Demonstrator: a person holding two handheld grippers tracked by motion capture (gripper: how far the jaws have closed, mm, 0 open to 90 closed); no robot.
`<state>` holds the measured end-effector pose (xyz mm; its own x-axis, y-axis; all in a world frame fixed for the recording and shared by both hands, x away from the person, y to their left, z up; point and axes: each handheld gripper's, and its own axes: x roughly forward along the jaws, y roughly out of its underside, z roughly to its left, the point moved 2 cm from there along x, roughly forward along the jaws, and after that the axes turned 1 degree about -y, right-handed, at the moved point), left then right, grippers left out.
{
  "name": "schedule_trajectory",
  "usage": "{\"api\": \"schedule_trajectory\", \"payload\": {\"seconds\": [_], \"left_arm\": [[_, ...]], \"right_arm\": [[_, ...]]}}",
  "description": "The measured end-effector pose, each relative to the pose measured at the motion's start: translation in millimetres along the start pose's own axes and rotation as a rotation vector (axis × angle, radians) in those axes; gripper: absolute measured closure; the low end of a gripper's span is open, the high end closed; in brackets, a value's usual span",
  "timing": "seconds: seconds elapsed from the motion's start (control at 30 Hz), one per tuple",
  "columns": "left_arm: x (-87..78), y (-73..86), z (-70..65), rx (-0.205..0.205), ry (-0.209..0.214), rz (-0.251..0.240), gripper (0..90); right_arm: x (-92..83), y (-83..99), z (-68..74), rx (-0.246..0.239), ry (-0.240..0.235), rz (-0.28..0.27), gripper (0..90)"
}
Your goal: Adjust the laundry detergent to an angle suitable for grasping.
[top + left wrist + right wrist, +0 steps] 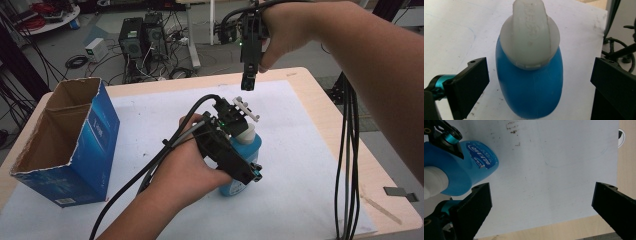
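A blue bottle (253, 143) with a white cap (246, 133) stands on the white sheet (300, 150) near the table's middle. My left gripper (245, 145) is open, one black jaw on each side of the bottle. In the left gripper view the bottle (531, 87) sits between the jaws with a gap on both sides, and the left gripper (539, 85) looks down on the cap (530, 35). My right gripper (248, 84) hangs in the air beyond the bottle, pointing down. It (539, 202) is open over bare sheet, with the bottle (461, 170) at its upper left.
An open blue cardboard box (65, 145) stands at the table's left. Black cables (347, 150) hang down at the right edge. A small metal clip (400, 193) lies at the near right corner. Computers (142, 40) and wires are on the floor behind.
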<state>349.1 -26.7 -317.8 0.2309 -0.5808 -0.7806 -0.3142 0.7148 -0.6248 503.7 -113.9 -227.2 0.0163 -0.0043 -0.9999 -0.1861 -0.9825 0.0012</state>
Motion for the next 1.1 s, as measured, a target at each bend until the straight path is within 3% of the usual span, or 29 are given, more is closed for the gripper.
{"api": "schedule_trajectory", "payload": {"seconds": [0.17, 0.57, 0.67, 0.83, 1.1], "left_arm": [[8.8, -2.0, 1.0, -0.022, -0.016, -0.01, 1.8], [24.1, -3.2, 5.9, -0.033, -0.054, 0.007, 2.6], [25.6, -3.4, 6.2, -0.032, -0.052, 0.009, 8.6], [29.3, -3.9, 4.5, -0.023, -0.06, 0.019, 8.8], [31.4, -3.0, 3.3, -0.033, -0.056, 0.026, 17.1]], "right_arm": [[-0.1, 0.3, -0.3, 0.006, -0.001, -0.001, 1.8], [1.2, 0.6, -2.7, 0.001, 0.001, 0.004, 1.8], [1.9, 0.7, -3.0, 0.007, -0.002, 0.004, 1.8], [1.3, 0.1, -3.2, 0.014, -0.001, 0.006, 1.8], [1.0, 0.0, -2.6, 0.012, 0.002, 0.003, 1.8]]}}
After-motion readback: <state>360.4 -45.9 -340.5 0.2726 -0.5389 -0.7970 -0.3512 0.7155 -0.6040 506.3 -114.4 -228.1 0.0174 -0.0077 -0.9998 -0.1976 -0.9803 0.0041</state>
